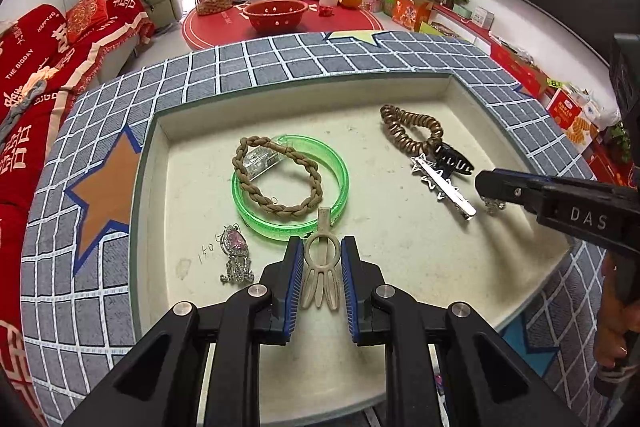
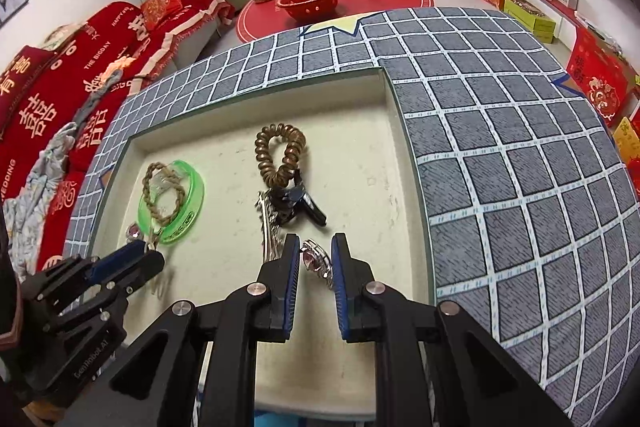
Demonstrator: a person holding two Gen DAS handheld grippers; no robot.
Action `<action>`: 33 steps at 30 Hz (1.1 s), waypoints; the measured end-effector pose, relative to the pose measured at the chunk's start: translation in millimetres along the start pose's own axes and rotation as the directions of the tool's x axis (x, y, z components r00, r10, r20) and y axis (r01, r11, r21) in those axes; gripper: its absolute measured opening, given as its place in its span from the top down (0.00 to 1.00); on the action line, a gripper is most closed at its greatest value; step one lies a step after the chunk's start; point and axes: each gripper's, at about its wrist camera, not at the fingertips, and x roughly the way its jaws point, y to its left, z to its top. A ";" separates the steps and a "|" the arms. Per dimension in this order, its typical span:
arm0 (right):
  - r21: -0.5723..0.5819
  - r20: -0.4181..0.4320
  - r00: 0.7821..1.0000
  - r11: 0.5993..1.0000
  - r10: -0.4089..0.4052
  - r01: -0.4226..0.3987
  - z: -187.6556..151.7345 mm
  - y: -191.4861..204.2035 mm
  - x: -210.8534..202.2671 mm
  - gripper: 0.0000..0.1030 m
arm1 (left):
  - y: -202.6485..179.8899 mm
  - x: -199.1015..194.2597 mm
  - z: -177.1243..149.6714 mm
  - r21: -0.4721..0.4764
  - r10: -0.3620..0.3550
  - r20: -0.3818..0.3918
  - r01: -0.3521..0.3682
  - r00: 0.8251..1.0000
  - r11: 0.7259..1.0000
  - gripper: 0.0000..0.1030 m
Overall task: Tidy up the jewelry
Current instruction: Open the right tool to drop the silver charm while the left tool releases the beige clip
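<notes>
The left gripper [image 1: 322,259] holds a beige hair clip [image 1: 322,267]; the right gripper [image 2: 314,255] holds a pink gem pendant [image 2: 316,261]. Both hang over the tray [image 1: 160,115], ready to set them down.

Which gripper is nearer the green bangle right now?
Left. The left gripper, holding a beige hair clip, sits at the green bangle's near edge. The right gripper, shut on a pink-stone pendant, is off to the bangle's right.

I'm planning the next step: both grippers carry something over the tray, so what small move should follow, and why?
Probably lower both and release: the left gripper holds a beige hair clip, the right gripper a pink-stone pendant, both just above the tray.
</notes>
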 end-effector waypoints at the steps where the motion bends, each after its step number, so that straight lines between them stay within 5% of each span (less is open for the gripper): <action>1: -0.002 0.004 1.000 1.000 -0.005 0.005 1.4 0.3 1.1 0.83 | -0.5 0.5 0.6 0.002 0.007 0.006 -0.007 1.000 1.000 0.68; 16: -0.004 -0.007 1.000 1.000 -0.023 0.022 -3.0 2.0 8.3 0.82 | -9.1 0.9 3.3 0.017 0.075 0.023 -0.075 0.997 0.997 0.68; 19: 0.002 -0.005 1.000 1.000 -0.002 0.002 -3.6 1.1 4.0 0.74 | -8.8 -4.8 3.4 0.012 0.079 0.039 -0.079 0.996 0.997 0.68; 22: -0.002 0.013 1.000 1.000 0.012 -0.012 -3.3 4.2 -3.9 0.41 | -8.0 -10.9 3.0 0.012 0.083 0.058 -0.084 0.995 0.996 0.68; 33: 0.030 0.065 0.997 0.999 0.039 -0.041 -6.0 6.9 -33.8 0.33 | -5.1 -30.0 4.4 -0.005 0.124 0.109 -0.124 0.986 0.992 0.68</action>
